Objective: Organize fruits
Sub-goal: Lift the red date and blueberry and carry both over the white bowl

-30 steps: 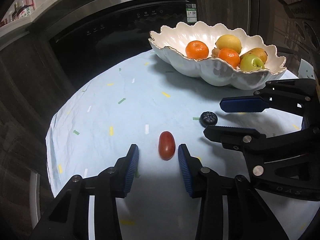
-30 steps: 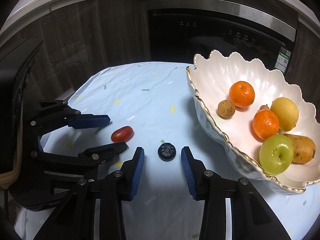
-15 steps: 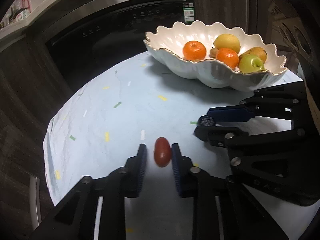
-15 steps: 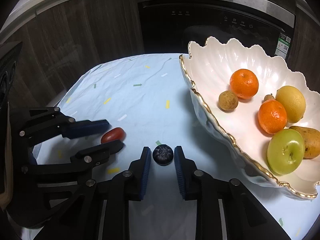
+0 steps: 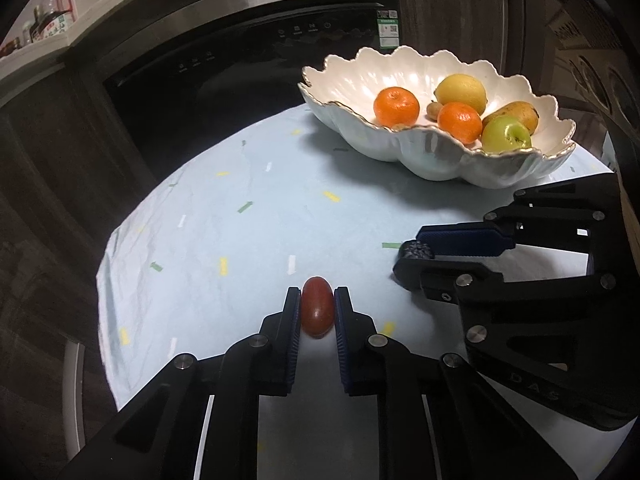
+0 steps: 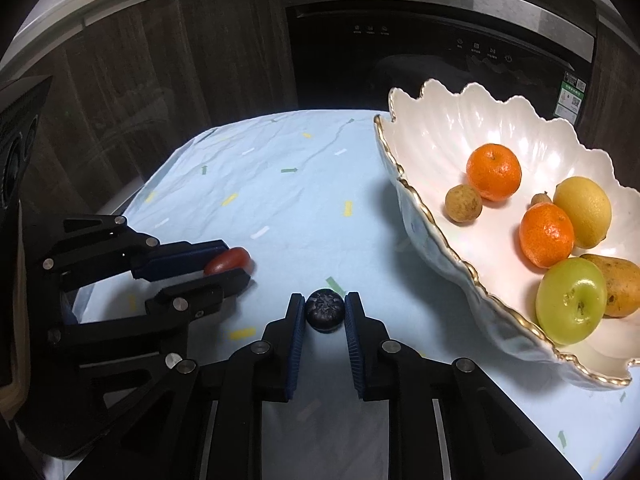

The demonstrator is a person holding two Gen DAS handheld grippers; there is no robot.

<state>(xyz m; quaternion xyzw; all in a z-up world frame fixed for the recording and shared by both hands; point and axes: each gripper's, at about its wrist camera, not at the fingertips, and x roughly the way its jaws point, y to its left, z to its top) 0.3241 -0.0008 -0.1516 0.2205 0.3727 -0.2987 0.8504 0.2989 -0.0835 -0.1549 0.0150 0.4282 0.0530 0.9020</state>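
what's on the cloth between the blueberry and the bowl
In the right wrist view only a small green confetti mark printed on the tablecloth lies between the blueberry, clamped in the right gripper, and the white bowl; otherwise bare cloth.

We saw a black oven [image 6: 440, 64] with a steel trim built into dark wood cabinets [image 6: 168, 80]. Bottles [image 5: 48, 24] stood on a pale counter [image 5: 36, 56]. A pale blue speckled cloth [image 5: 240, 208] covered the table.
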